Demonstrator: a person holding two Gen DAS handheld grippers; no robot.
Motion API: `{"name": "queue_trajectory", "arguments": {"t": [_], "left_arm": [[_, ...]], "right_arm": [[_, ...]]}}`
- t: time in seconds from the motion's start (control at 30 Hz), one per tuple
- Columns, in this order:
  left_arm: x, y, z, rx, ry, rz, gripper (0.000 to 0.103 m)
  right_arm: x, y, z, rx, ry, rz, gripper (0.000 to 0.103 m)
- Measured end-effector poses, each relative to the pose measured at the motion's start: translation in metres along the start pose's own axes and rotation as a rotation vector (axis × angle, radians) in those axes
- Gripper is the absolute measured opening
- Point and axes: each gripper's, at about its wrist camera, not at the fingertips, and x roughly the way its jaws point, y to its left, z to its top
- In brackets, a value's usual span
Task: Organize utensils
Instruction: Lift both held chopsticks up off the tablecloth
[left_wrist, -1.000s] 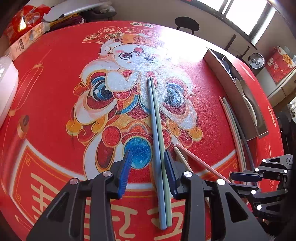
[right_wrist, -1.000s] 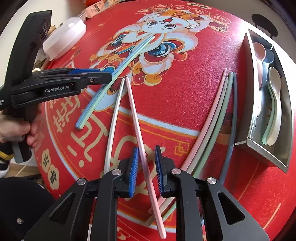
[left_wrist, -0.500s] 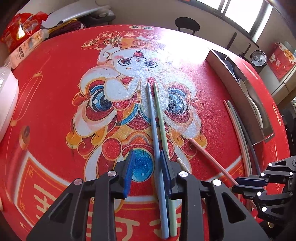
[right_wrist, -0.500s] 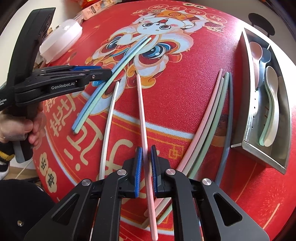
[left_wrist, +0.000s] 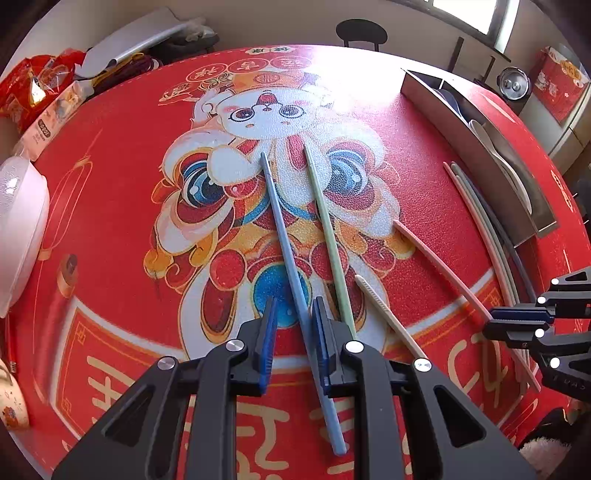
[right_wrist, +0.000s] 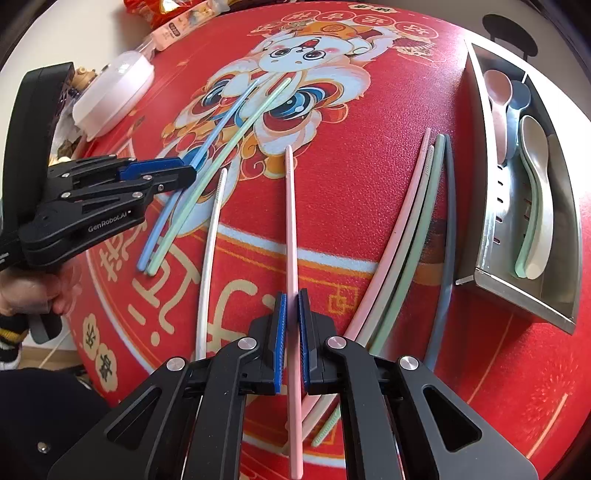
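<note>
The right gripper (right_wrist: 291, 325) is now clamped on the pink chopstick (right_wrist: 290, 236); a second ago its jaws stood apart around that stick, so the grip is fresh. The stick runs straight away from the gripper, well short of the steel tray (right_wrist: 491, 221), with its far tip pointing at the cat print.

The left gripper (left_wrist: 293, 332) has just been closing, and the blue chopstick (left_wrist: 284, 236) lies between its jaws. It rests against the right-hand pad, while a gap shows on the other side, so this grip looks unfinished. The green chopstick (left_wrist: 325, 221), which lay tight against the blue one a second ago, now fans away from it toward the tray and sits outside the jaws.

A white chopstick (right_wrist: 210, 251) lies between the two held sticks. Further toward the tray, a bundle of chopsticks (right_wrist: 410, 236) lies just beside it, and spoons (right_wrist: 532, 192) already sit inside.

My reading: both hands are separating single sticks for pairing by colour.
</note>
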Motion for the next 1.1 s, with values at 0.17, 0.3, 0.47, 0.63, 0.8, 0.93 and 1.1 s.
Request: {"name": "queue_trajectory", "arguments": {"t": [0.17, 0.3, 0.47, 0.63, 0.8, 0.93, 1.1], "left_arm": [[-0.004, 0.001, -0.008, -0.001, 0.007, -0.019, 0.016], [-0.008, 0.002, -0.014, -0.003, 0.024, -0.021, 0.008], [-0.013, 0.007, -0.026, -0.039, 0.045, -0.058, 0.006], [-0.015, 0.014, -0.031, -0.085, 0.065, -0.089, 0.008], [-0.015, 0.015, -0.031, -0.091, 0.062, -0.098, 0.008], [-0.015, 0.016, -0.031, -0.092, 0.058, -0.102, 0.008], [-0.014, 0.017, -0.03, -0.099, 0.053, -0.105, 0.008]], "right_arm": [[0.0, -0.003, -0.001, 0.015, -0.001, 0.017, 0.006], [-0.001, 0.0, 0.0, 0.005, 0.001, 0.003, 0.006], [-0.001, 0.001, -0.001, -0.01, 0.01, -0.019, 0.006], [-0.002, 0.0, -0.002, -0.006, 0.003, -0.033, 0.006], [-0.002, 0.001, -0.002, -0.012, 0.0, -0.041, 0.006], [-0.002, 0.0, -0.002, 0.003, -0.006, -0.025, 0.006], [-0.002, -0.004, -0.002, 0.023, -0.013, -0.004, 0.007]]}}
